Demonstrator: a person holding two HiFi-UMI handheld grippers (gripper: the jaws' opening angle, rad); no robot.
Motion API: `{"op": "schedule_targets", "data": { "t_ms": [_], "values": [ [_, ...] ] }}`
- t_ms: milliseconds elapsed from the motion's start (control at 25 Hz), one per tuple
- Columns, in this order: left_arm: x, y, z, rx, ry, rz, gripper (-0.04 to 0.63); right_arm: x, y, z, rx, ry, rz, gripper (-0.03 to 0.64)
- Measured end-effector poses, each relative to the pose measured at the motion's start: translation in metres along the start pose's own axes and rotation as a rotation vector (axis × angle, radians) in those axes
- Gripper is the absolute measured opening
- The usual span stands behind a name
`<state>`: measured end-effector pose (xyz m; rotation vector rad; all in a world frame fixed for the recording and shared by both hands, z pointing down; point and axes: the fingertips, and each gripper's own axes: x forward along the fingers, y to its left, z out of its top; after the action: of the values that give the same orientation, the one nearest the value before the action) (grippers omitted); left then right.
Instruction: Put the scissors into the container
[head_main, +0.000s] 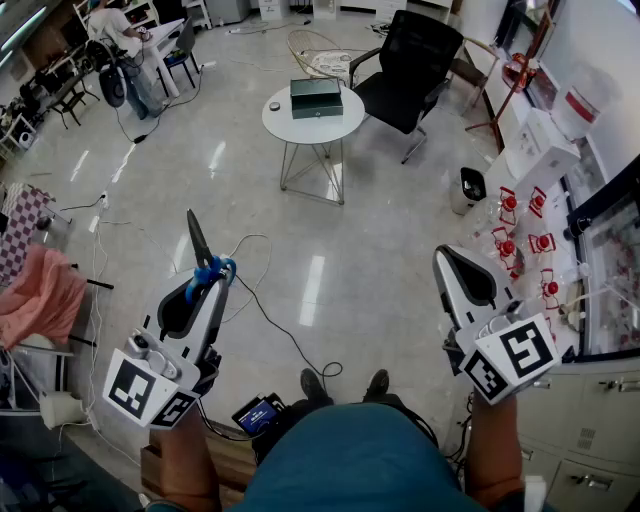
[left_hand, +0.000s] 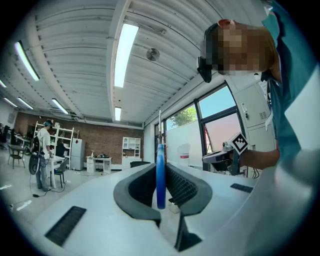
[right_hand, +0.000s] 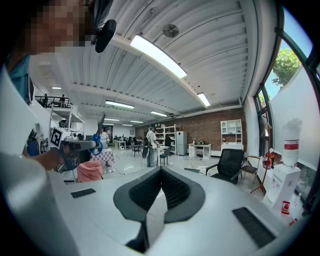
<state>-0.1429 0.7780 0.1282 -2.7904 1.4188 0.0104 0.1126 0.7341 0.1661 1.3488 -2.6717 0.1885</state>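
Note:
The scissors (head_main: 203, 255) have blue handles and dark blades that stick up and forward from my left gripper (head_main: 207, 283), which is shut on the handles. In the left gripper view the blue handle (left_hand: 160, 172) stands edge-on, pinched between the black pads (left_hand: 182, 187), with the thin blade rising above it. My right gripper (head_main: 448, 256) is held at the right, shut, with nothing between its pads (right_hand: 175, 187). From the right gripper view the left gripper and its scissors (right_hand: 98, 139) show at the left. A dark rectangular box (head_main: 316, 97) lies on a round white table (head_main: 290, 125) far ahead.
A black office chair (head_main: 408, 65) stands beside the round table. Cables (head_main: 270, 310) trail over the glossy floor. Pink cloth (head_main: 40, 300) hangs at the left, white cabinets (head_main: 590, 400) and red-marked items line the right, and a person (head_main: 125, 45) stands far back left.

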Motion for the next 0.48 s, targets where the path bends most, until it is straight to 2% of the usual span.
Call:
{"op": "schedule_targets", "data": {
  "t_ms": [480],
  "values": [
    [-0.005,0.030,-0.015,-0.006,0.007,-0.011,0.066,0.025,0.017,-0.006,-0.006,0.002,-0.015,0.038]
  ]
}}
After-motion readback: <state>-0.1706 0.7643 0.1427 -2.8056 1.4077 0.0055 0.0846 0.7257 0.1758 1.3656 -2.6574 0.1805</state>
